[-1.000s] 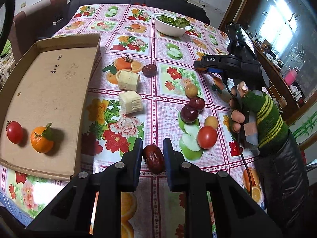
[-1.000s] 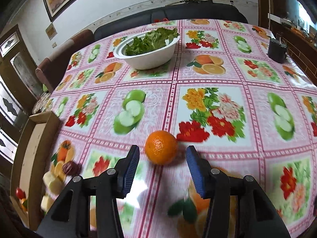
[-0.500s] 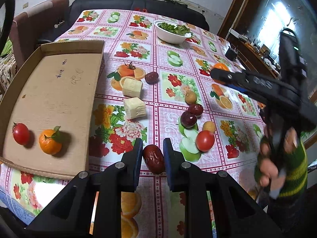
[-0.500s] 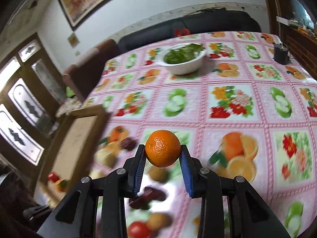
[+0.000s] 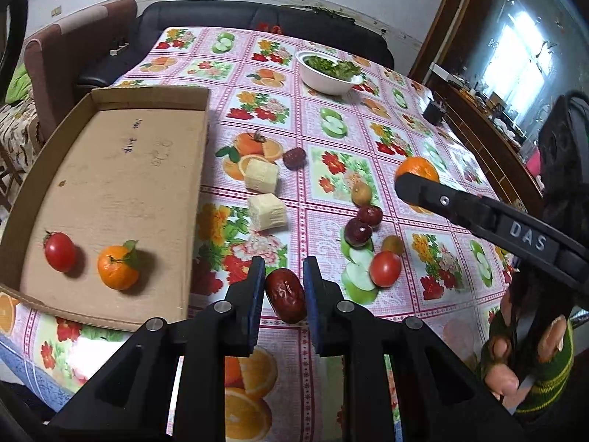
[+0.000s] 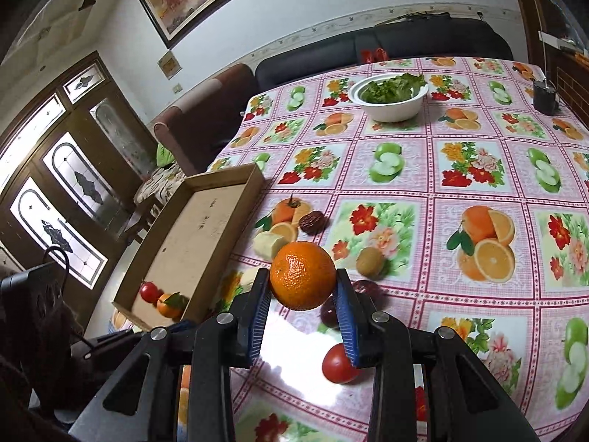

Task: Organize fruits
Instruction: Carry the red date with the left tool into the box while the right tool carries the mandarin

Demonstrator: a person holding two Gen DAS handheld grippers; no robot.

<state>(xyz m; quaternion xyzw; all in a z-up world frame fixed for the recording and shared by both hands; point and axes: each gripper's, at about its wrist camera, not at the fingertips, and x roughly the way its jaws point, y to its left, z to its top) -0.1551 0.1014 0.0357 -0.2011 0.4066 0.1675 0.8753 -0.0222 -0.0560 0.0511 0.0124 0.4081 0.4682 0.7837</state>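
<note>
Done: tomato (image 5: 59, 251) and tangerine (image 5: 117, 272) seen in cardboard tray (image 5: 110, 184) | left gripper (image 5: 283, 291) pinched on date (image 5: 286, 294) | right gripper (image 6: 302, 291) pinched on orange (image 6: 302, 275) | left: about nine items judged unsorted on table (image 5: 368, 140).

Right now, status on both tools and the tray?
Left tool shut on a red date. Right tool shut on an orange, lifted. Cardboard tray holds a tomato and a tangerine; nothing blocking it.

Left gripper (image 5: 284, 294) clamped on date (image 5: 286, 300) above table (image 5: 368, 140), right gripper (image 6: 302, 294) pinching orange (image 6: 302, 275) above table
</note>
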